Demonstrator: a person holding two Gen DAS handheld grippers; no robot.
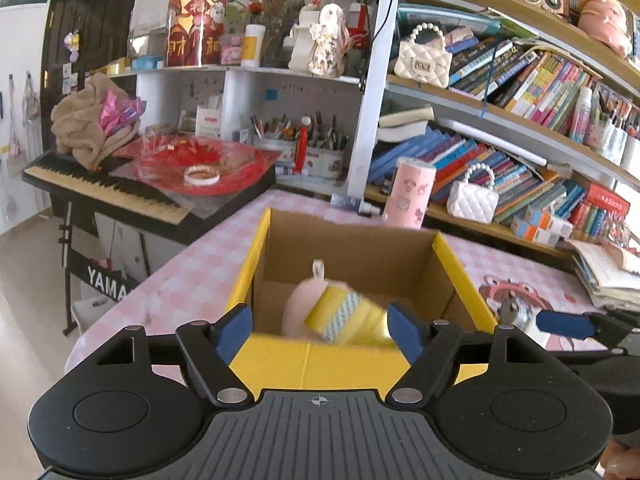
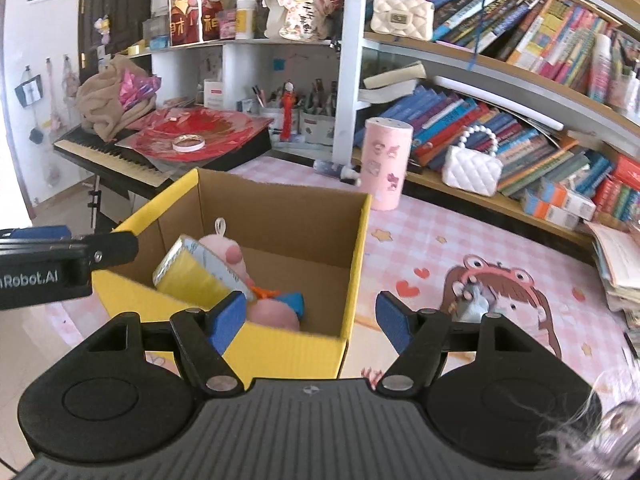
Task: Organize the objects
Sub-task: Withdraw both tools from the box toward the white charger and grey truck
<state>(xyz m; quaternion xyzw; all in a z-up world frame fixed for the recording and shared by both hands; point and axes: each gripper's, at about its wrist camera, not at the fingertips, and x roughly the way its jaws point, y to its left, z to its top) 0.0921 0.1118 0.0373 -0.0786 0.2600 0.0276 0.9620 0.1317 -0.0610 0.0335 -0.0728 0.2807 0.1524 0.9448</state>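
The yellow box [image 2: 280, 248] stands near the table's [image 2: 420, 240] left edge, open-topped to take loose things; inside, a yellow packet [image 2: 192, 276] leans on a pink plush toy [image 2: 276, 314]; the left gripper [image 1: 320, 326] and right gripper [image 2: 310, 320] both gape wide, empty, above its near wall.

Bright, even daylight fills both views, with soft shadows only. Fisheye distortion bends the bookshelves [image 1: 500, 92] into curves and darkens the corners. In the left view the yellow roll [image 1: 348, 316] inside the box [image 1: 312, 364] is motion-blurred. The right view's lower right edge is smeared.
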